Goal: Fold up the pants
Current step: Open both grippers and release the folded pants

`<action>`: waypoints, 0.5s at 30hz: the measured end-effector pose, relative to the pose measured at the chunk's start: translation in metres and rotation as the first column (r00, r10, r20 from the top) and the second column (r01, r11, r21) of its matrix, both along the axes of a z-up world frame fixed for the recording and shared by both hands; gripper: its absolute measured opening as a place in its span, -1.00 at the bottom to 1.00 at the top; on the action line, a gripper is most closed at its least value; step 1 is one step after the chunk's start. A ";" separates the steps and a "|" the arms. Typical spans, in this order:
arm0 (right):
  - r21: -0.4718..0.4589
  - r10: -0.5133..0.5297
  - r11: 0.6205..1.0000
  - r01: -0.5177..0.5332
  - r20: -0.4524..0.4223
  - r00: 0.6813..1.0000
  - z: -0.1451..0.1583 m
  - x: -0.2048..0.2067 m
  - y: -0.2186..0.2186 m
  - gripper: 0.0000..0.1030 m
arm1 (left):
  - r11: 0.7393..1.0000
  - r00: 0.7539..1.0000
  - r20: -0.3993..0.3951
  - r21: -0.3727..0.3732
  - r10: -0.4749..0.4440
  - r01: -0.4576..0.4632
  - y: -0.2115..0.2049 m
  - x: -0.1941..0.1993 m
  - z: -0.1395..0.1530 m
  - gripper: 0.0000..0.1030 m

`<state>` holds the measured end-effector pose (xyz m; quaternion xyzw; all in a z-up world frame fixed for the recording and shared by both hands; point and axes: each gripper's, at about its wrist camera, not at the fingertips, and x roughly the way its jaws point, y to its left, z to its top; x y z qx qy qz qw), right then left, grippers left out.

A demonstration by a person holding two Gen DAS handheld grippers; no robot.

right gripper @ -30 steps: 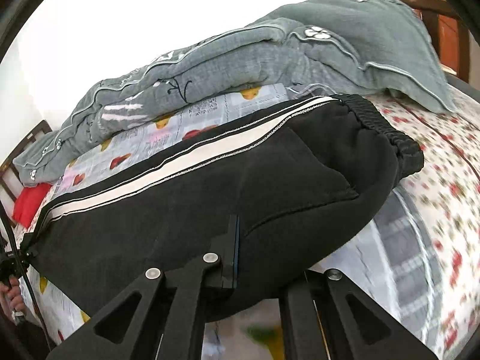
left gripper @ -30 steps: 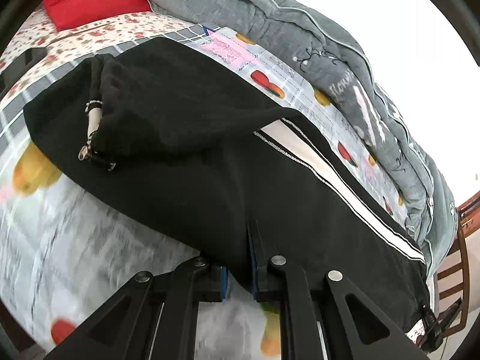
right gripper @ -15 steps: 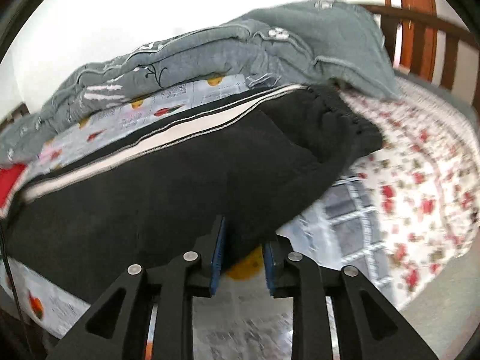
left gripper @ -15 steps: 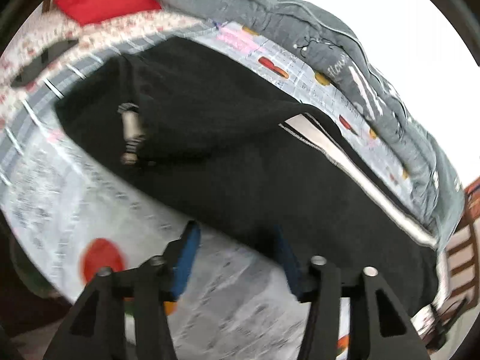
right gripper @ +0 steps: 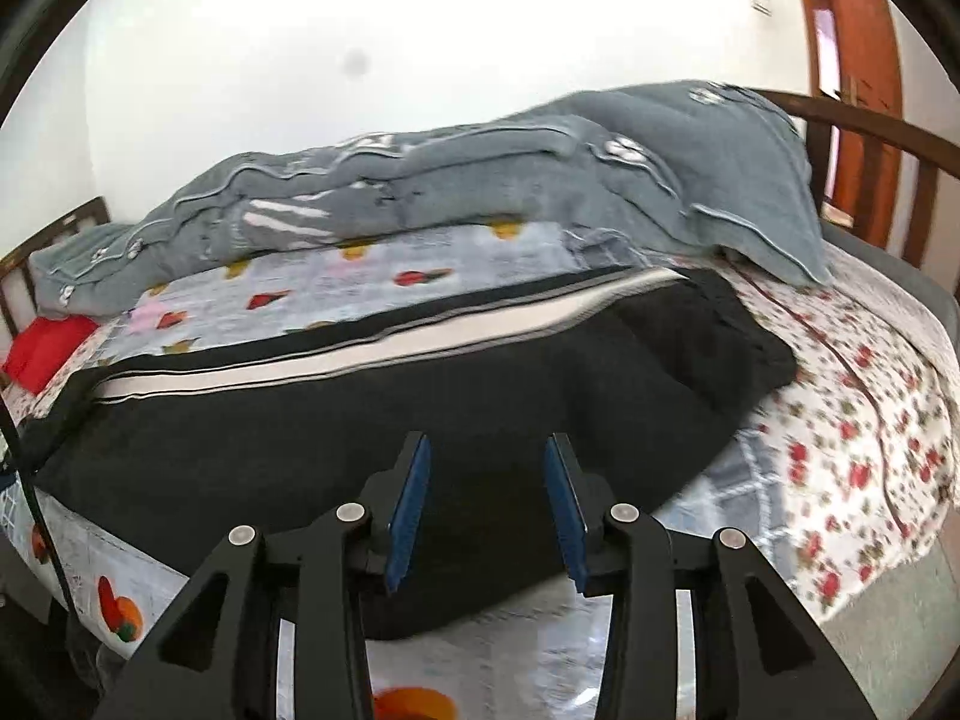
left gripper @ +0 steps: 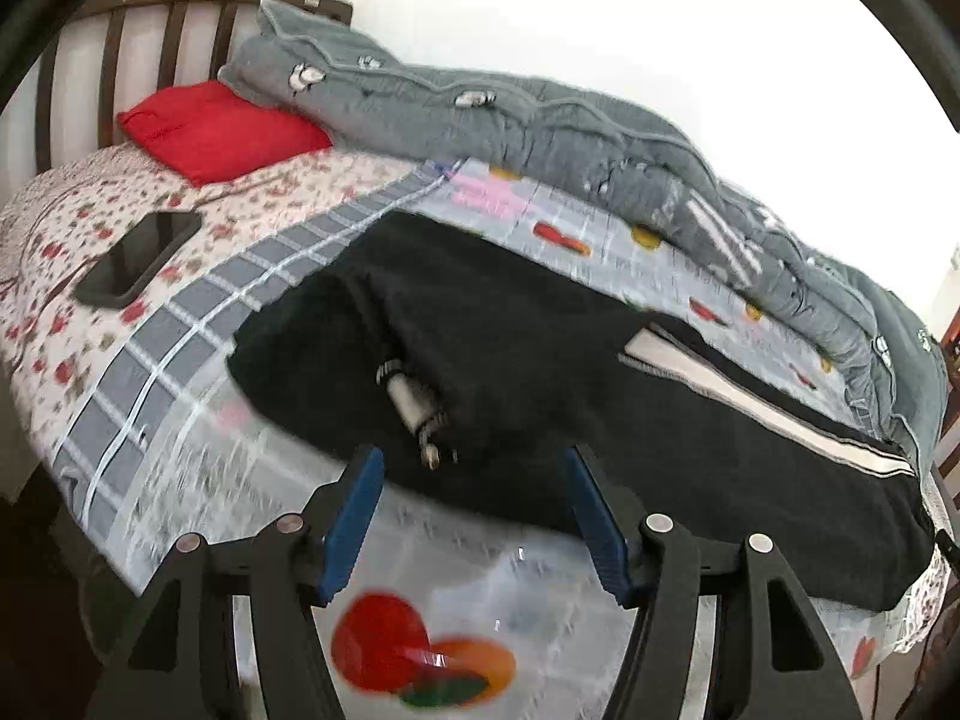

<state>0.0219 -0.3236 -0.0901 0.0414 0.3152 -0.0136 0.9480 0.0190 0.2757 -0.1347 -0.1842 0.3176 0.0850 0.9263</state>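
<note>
On the bed [left gripper: 150, 360], black pants [left gripper: 540, 372] folded lengthwise, white stripe along the far edge, ready for a crosswise fold. Left gripper [left gripper: 474, 516] and right gripper [right gripper: 486, 507] both wide, holding nothing, just off the near hem for a fresh grasp.

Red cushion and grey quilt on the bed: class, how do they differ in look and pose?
The red cushion is plain and small; the grey quilt is patterned and long. The cushion lies flat by the headboard; the quilt is bunched along the bed's far side. Neither touches the black pants.
</note>
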 end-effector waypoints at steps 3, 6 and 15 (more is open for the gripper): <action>-0.016 0.052 0.999 -0.052 0.007 0.999 -0.001 0.006 0.023 -0.24 | 0.999 1.000 0.000 0.029 -0.022 0.022 0.000 0.013 -0.006 0.14; -0.032 0.082 0.996 -0.082 0.000 0.997 -0.005 0.012 0.039 -0.24 | 0.992 0.997 0.012 0.098 -0.080 0.079 -0.010 0.019 -0.008 -0.11; -0.028 0.090 0.995 -0.091 -0.047 0.995 -0.026 0.044 0.059 -0.24 | 0.982 0.996 0.090 0.189 -0.012 -0.006 -0.004 0.035 0.003 -0.80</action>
